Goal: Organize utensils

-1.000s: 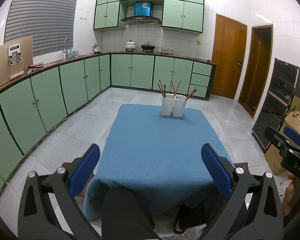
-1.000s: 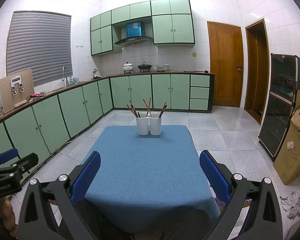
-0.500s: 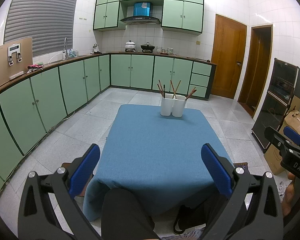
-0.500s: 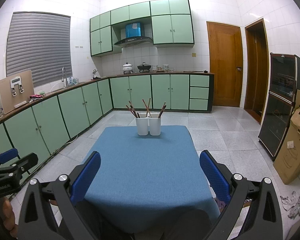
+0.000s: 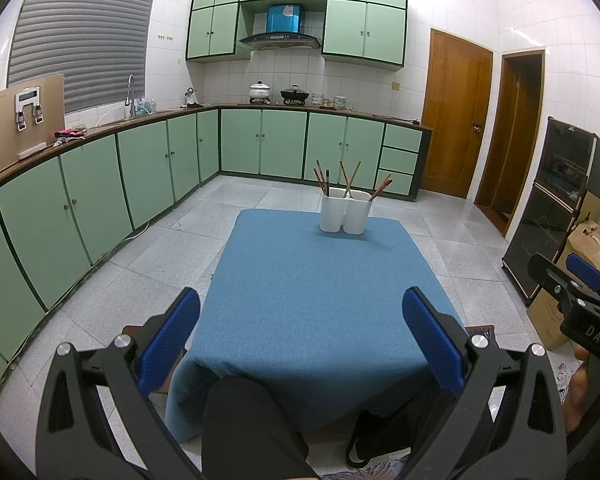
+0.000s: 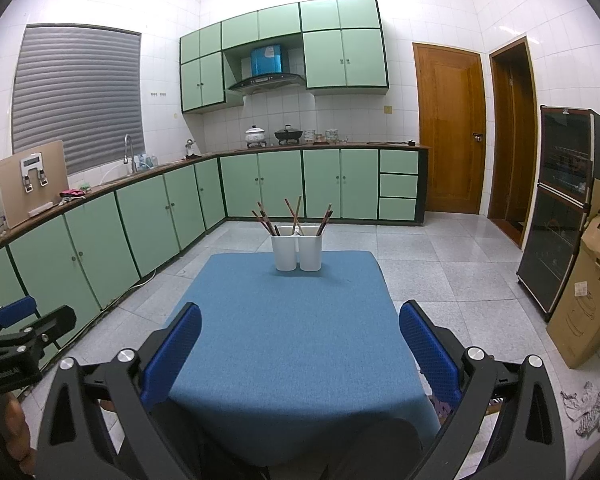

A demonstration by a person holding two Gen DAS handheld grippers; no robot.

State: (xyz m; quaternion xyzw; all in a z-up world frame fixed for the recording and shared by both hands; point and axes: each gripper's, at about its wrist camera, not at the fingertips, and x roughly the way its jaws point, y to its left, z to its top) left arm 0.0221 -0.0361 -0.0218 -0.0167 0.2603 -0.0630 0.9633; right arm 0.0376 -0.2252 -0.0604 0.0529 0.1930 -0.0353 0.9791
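Two white utensil holders (image 5: 345, 212) (image 6: 297, 248) stand side by side at the far end of the blue-clothed table (image 5: 316, 292) (image 6: 288, 340). Several brown chopsticks (image 5: 342, 178) (image 6: 294, 214) stick up out of them at angles. My left gripper (image 5: 300, 332) is open over the table's near edge, nothing between its blue pads. My right gripper (image 6: 300, 344) is open too, held above the near half of the cloth, far from the holders. Each gripper shows at the edge of the other's view.
Green cabinets (image 5: 140, 168) with a counter run along the left and back walls. A dark cabinet (image 6: 560, 208) and a cardboard box (image 6: 588, 292) stand on the right. A person's knees (image 5: 244, 424) are under the table's near edge. The floor (image 5: 148, 252) is tiled.
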